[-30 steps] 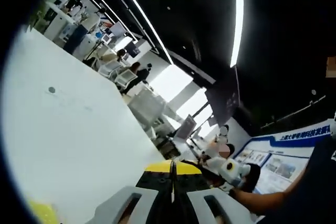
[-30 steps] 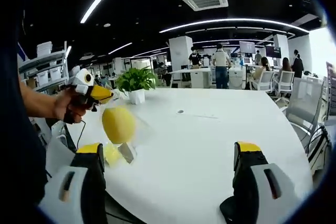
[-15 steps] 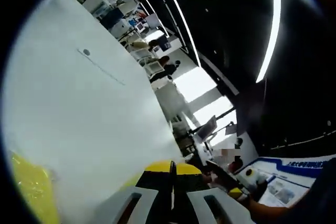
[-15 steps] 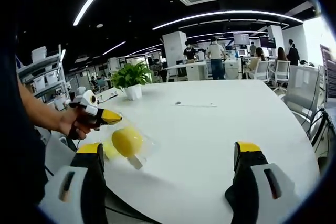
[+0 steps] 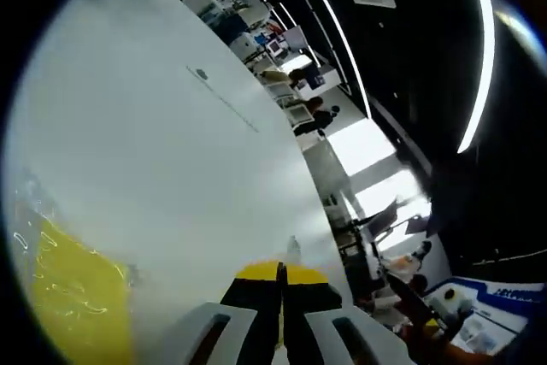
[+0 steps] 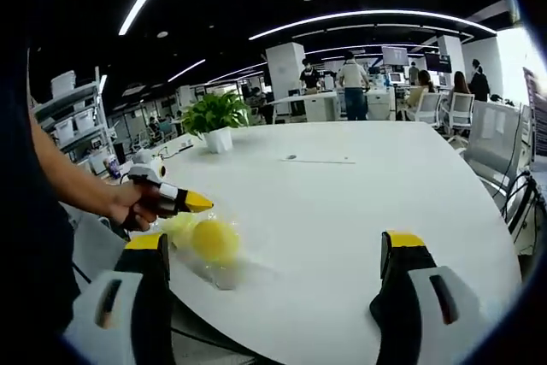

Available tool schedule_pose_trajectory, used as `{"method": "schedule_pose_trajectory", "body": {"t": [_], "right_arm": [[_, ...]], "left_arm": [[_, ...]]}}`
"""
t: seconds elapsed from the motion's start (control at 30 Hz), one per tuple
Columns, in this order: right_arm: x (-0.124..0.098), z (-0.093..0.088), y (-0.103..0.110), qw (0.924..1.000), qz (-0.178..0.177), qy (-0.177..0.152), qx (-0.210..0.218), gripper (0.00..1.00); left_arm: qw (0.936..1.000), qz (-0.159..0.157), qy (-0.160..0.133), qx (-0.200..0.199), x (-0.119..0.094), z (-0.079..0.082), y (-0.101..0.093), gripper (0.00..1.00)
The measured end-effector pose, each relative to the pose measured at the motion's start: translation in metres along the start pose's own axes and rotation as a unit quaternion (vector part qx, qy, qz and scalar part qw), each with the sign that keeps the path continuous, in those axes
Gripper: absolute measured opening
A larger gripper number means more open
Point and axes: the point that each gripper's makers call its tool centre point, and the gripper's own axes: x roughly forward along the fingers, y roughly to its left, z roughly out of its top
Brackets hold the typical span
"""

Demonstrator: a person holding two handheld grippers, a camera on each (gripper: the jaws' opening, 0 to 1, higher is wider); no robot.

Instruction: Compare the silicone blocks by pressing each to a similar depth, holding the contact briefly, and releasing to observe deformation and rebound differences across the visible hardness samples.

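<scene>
A yellow silicone block [image 6: 214,241] in clear plastic wrap rests on the white table [image 6: 342,203] near its front left edge. A hand holds my left gripper [image 6: 198,203] just above and left of the block, and its yellow tips touch the wrap. In the left gripper view the jaws stand shut [image 5: 280,278], apparently pinching a bit of wrap, and the yellow block [image 5: 73,305] lies at the lower left. My right gripper [image 6: 273,244] stands open, hovering near the table's front edge, with nothing gripped between its fingers.
A potted plant [image 6: 215,117] stands at the table's far left. A small round mark [image 6: 291,157] sits mid-table. Office chairs [image 6: 461,113] and several people are beyond the far edge. Shelves with boxes [image 6: 68,117] stand at the left.
The left gripper has lowered the wrapped yellow block from the air onto the table. The left view has swung toward the tabletop. The right gripper has barely moved.
</scene>
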Motion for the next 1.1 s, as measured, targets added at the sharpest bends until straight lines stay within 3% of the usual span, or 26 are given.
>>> {"method": "schedule_pose_trajectory", "body": {"t": [0.1, 0.2, 0.3, 0.53, 0.63, 0.67, 0.73, 0.8, 0.97, 1.07, 1.1], "right_arm": [[0.000, -0.001, 0.000, 1.0000, -0.001, 0.000, 0.002, 0.97], [-0.002, -0.001, -0.002, 1.0000, -0.003, 0.001, 0.003, 0.97], [-0.003, -0.003, -0.003, 1.0000, -0.005, 0.003, 0.005, 0.97], [-0.004, -0.007, -0.003, 0.9999, -0.006, 0.008, 0.013, 0.97], [-0.004, -0.008, -0.003, 0.9999, -0.005, 0.010, 0.011, 0.97], [-0.004, -0.008, -0.003, 0.9999, -0.005, 0.011, 0.008, 0.97], [-0.004, -0.007, -0.003, 0.9999, -0.006, 0.011, 0.008, 0.97], [-0.004, -0.005, -0.005, 0.9999, -0.007, 0.010, 0.009, 0.97], [-0.003, -0.004, -0.008, 0.9999, -0.009, 0.010, 0.010, 0.97], [0.000, -0.004, -0.009, 0.9999, -0.008, 0.011, 0.011, 0.97], [0.001, -0.004, -0.009, 0.9999, -0.007, 0.012, 0.011, 0.97]], "left_arm": [[0.9997, 0.021, -0.010, -0.010, 0.001, 0.003, 0.015, 0.00], [0.9984, 0.049, -0.003, 0.028, 0.002, 0.001, 0.028, 0.00], [0.9973, 0.066, 0.002, 0.033, 0.005, 0.001, 0.036, 0.00], [0.9870, 0.130, 0.027, 0.091, 0.010, -0.009, 0.051, 0.00], [0.9875, 0.141, 0.016, 0.069, 0.012, -0.009, 0.057, 0.00], [0.9820, 0.160, 0.025, 0.097, 0.011, -0.010, 0.065, 0.00], [0.9770, 0.171, 0.032, 0.123, 0.009, -0.012, 0.071, 0.00], [0.9802, 0.163, 0.029, 0.109, 0.009, -0.011, 0.068, 0.00], [0.9808, 0.153, 0.042, 0.113, 0.010, -0.011, 0.068, 0.00], [0.9735, 0.153, 0.049, 0.163, 0.007, -0.009, 0.068, 0.05], [0.9713, 0.150, 0.053, 0.177, 0.007, -0.010, 0.066, 0.15]]}}
